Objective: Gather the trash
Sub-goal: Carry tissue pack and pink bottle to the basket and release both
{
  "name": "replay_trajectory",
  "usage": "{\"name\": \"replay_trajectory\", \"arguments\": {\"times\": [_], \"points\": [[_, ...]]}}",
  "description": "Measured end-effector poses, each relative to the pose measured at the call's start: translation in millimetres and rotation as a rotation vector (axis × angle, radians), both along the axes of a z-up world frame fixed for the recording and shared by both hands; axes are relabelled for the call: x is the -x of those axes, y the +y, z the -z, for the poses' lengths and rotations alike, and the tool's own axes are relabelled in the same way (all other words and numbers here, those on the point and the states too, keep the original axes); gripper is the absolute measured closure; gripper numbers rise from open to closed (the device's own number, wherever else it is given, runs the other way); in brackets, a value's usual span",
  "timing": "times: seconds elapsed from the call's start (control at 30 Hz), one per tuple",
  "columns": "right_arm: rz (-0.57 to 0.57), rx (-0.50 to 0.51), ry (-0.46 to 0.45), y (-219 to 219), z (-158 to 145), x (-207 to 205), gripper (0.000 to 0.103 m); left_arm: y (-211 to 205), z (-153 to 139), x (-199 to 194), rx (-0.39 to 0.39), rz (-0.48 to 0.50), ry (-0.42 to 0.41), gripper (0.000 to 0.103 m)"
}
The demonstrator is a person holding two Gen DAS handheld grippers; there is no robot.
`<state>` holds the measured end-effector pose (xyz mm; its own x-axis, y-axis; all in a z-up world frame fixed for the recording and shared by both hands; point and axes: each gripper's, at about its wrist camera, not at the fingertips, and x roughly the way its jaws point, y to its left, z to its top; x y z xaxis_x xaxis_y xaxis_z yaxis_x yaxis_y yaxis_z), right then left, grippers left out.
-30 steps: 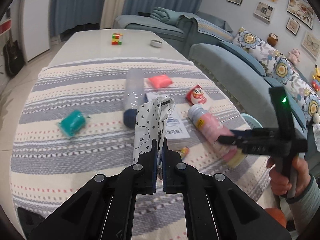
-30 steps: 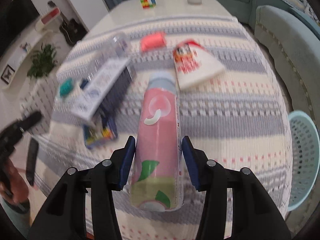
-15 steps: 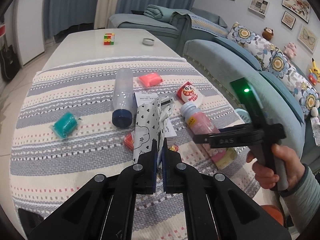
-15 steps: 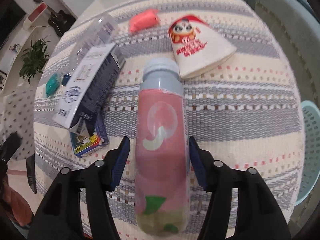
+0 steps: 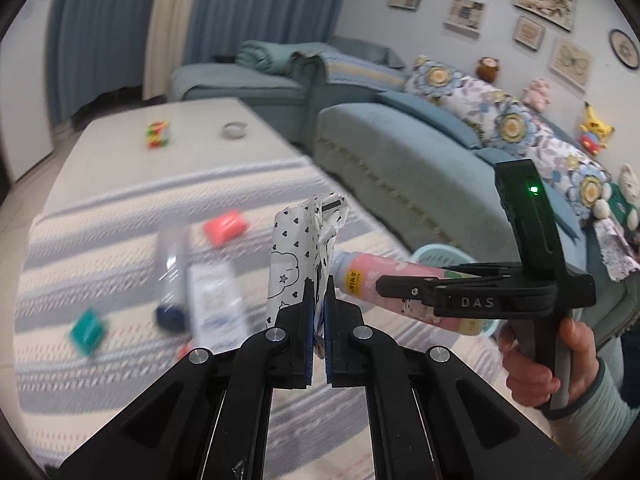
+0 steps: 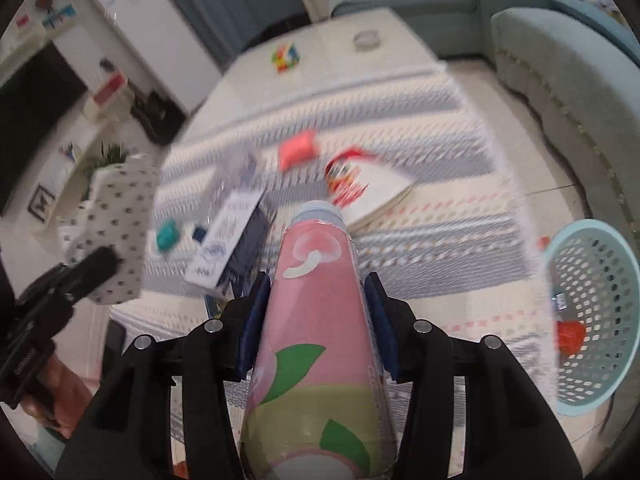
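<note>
My left gripper (image 5: 317, 294) is shut on a white wrapper with black hearts (image 5: 306, 246), which stands up between the pads above the striped cloth. The same wrapper (image 6: 120, 216) shows at the left of the right wrist view, with the left gripper (image 6: 94, 268) below it. My right gripper (image 6: 316, 292) is shut on a pink bottle with a grey-blue cap (image 6: 316, 300), lifted off the table. From the left wrist view that bottle (image 5: 384, 280) lies level in the right gripper (image 5: 384, 286), held by a hand (image 5: 536, 364). A pale blue basket (image 6: 592, 312) stands on the floor at the right.
On the striped cloth (image 6: 420, 128) lie a clear bottle (image 5: 172, 264), a white and blue carton (image 6: 232, 236), a pink packet (image 6: 298, 152), a teal packet (image 6: 167, 234) and a red and white snack bag (image 6: 360, 188). Farther back sit a colour cube (image 6: 286, 56) and a small dish (image 6: 366, 40). A blue sofa (image 5: 400, 152) runs along the right.
Both grippers have risen from the table with their loads. The pink bottle left the cloth, and the basket has come further into the right wrist view.
</note>
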<state>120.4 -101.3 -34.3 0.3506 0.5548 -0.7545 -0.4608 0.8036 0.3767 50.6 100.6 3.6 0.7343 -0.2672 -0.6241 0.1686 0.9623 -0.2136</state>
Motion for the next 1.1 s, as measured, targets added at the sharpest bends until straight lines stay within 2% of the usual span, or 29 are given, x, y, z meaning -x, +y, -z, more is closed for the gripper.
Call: {"name": "replay_trajectory", "arguments": {"times": [0.23,0.37,0.47,0.57,0.73,1.0,1.03,1.1], "points": [[0.18,-0.084,-0.132,-100,-49,3,0.058,-73,-22,-36,0.021,0.13,-0.054,0.101],[0.33,-0.03,-0.199,-160,-53,0,0.058,-123,-22,-60,0.039,0.21,-0.055,0.101],[0.431,-0.001,-0.21,-199,-45,-3,0.058,-164,-12,-82,0.062,0.274,-0.022,0.101],[0.52,-0.013,-0.167,-234,-22,-8,0.058,-200,7,-104,0.069,0.336,0.042,0.101],[0.633,-0.02,-0.056,-273,32,-21,0.058,-257,62,-139,0.067,0.44,0.192,0.101],[0.731,-0.008,0.13,-298,121,-40,0.058,-288,137,-164,0.035,0.49,0.342,0.1],[0.743,-0.006,0.15,-299,130,-43,0.058,-290,141,-167,0.037,0.49,0.355,0.099],[0.756,0.008,0.173,-297,141,-47,0.058,-290,147,-171,0.035,0.481,0.366,0.085]]}}
